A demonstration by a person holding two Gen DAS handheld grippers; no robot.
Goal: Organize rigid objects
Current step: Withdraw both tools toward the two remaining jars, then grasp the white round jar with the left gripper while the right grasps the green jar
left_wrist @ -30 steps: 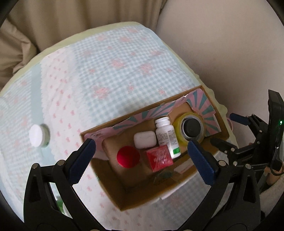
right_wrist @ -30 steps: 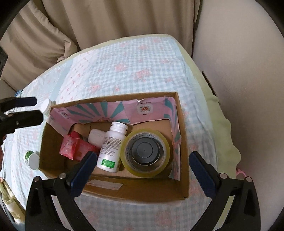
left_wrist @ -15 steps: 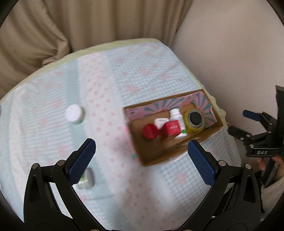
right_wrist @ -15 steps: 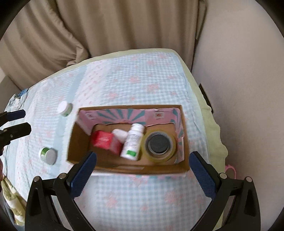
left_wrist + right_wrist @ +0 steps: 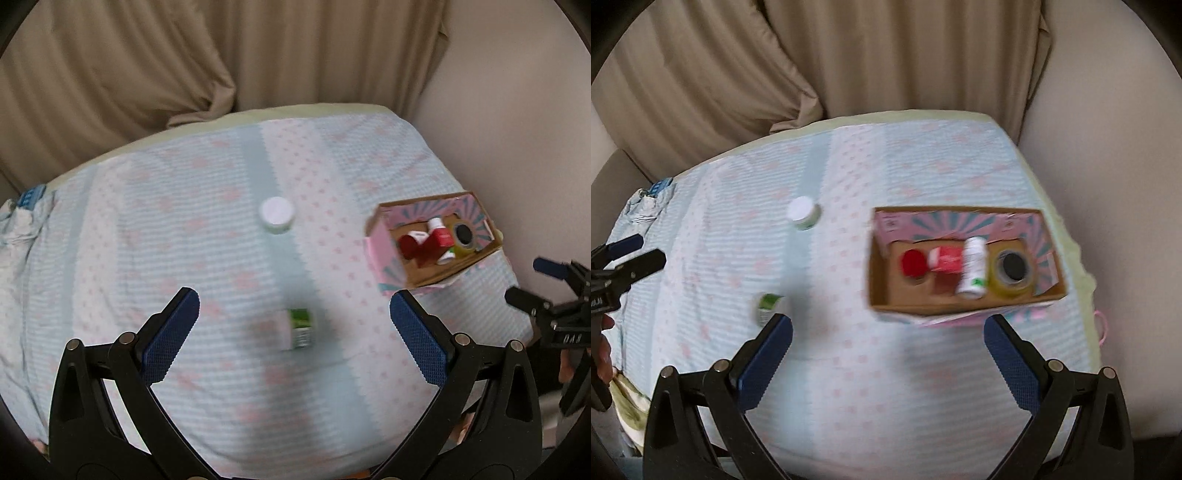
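A cardboard box (image 5: 960,309) with pink patterned flaps stands on the bed at the right; it also shows in the left wrist view (image 5: 428,278). It holds a red round lid (image 5: 913,263), a red packet (image 5: 946,259), a white bottle (image 5: 973,267) and a yellow tape roll (image 5: 1012,269). A white-lidded jar (image 5: 277,215) and a green-labelled jar (image 5: 300,328) lie loose on the cover. My left gripper (image 5: 295,332) is open, above the green-labelled jar. My right gripper (image 5: 888,354) is open and empty, in front of the box.
The bed has a light blue and pink patterned cover (image 5: 184,240). Beige curtains (image 5: 147,62) hang behind it and a plain wall (image 5: 1108,147) stands at the right. Crumpled cloth (image 5: 646,206) lies at the bed's left edge.
Both grippers have pulled back and up from the box, which now looks smaller. The left view has swung left onto the two loose jars.
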